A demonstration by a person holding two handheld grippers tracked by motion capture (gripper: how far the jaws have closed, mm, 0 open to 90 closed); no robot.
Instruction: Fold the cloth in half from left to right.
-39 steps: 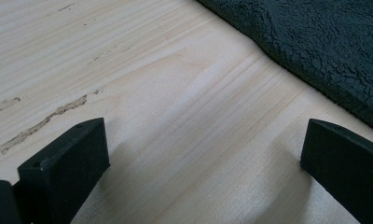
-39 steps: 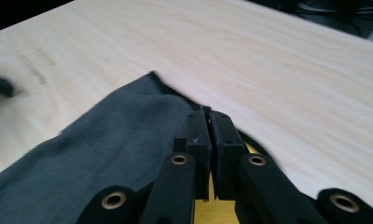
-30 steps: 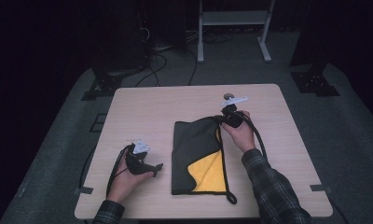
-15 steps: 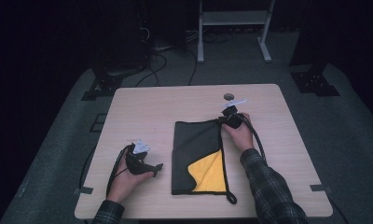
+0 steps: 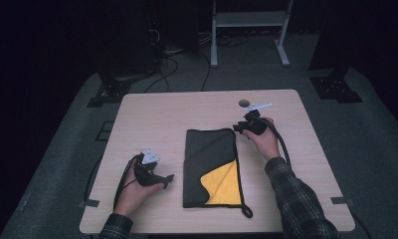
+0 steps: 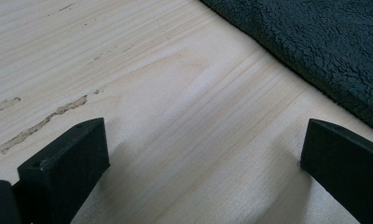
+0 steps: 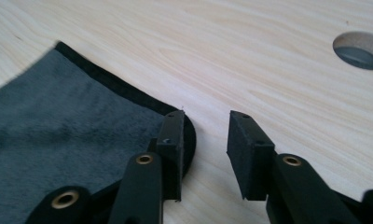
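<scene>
A dark grey cloth [image 5: 207,149] lies folded flat in the middle of the table, its near right corner turned back to show a yellow side [image 5: 222,186]. My right gripper [image 5: 239,128] rests at the cloth's far right corner, open. In the right gripper view one jaw sits over that cloth corner [image 7: 82,107] and the other over bare wood, with nothing between them at the gripper [image 7: 204,126]. My left gripper [image 5: 167,178] lies on the table left of the cloth and points at it. Its jaws stand wide open over wood [image 6: 203,154], the cloth's edge [image 6: 315,42] just ahead.
The light wooden table [image 5: 152,114] has a round cable hole [image 5: 244,103] near its far edge, just beyond the right gripper; the hole [image 7: 359,50] is also in the right gripper view. A loop of dark cord [image 5: 247,213] trails from the cloth's near right corner. Dark floor, cables and stands surround the table.
The cloth's far right corner, drawn toward the right gripper a second ago, now lies flat and the right gripper stands open beside it. The left gripper has not moved.
</scene>
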